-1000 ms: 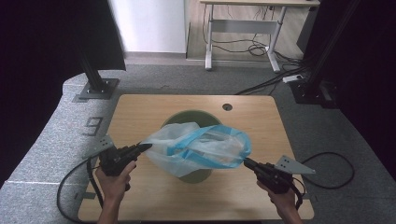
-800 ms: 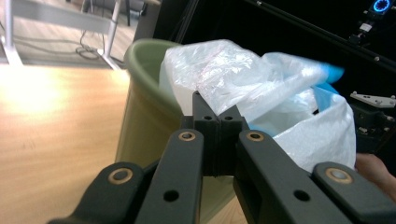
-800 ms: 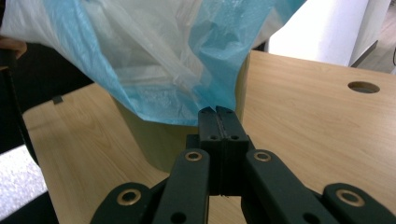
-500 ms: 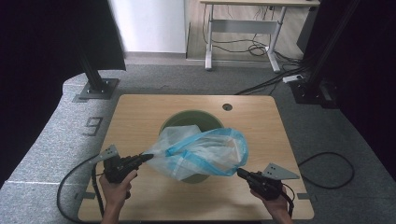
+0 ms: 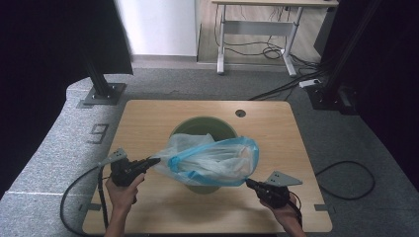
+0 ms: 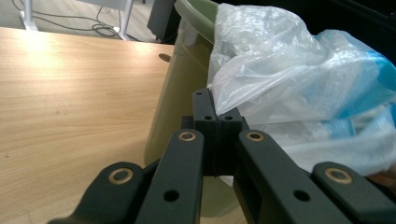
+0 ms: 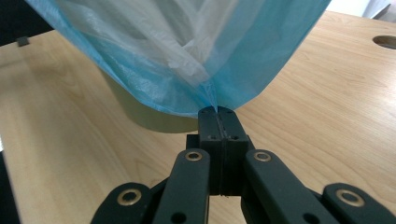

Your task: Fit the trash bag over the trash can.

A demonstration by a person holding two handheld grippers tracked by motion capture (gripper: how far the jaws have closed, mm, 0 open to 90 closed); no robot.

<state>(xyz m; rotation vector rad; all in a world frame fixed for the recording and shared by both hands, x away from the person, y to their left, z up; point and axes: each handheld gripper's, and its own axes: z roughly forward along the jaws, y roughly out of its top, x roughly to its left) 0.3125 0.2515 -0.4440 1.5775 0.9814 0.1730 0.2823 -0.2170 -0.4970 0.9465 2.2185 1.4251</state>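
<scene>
A thin plastic bag, clear with blue parts, hangs stretched over a green bin in the middle of the wooden table. My left gripper is shut on the bag's left edge, beside the bin's left wall. My right gripper is shut on the bag's right blue edge, near the bin's front right. In the left gripper view the closed jaws pinch the clear film next to the bin wall. In the right gripper view the blue film gathers to a point in the closed jaws.
A round cable hole lies at the table's back right. Cables trail from both grippers over the table's front corners onto the grey carpet. A white desk frame and loose cables stand behind the table.
Both grippers have come down and toward the table's front edge with the bag held between them. The bag has sunk lower over the bin.
</scene>
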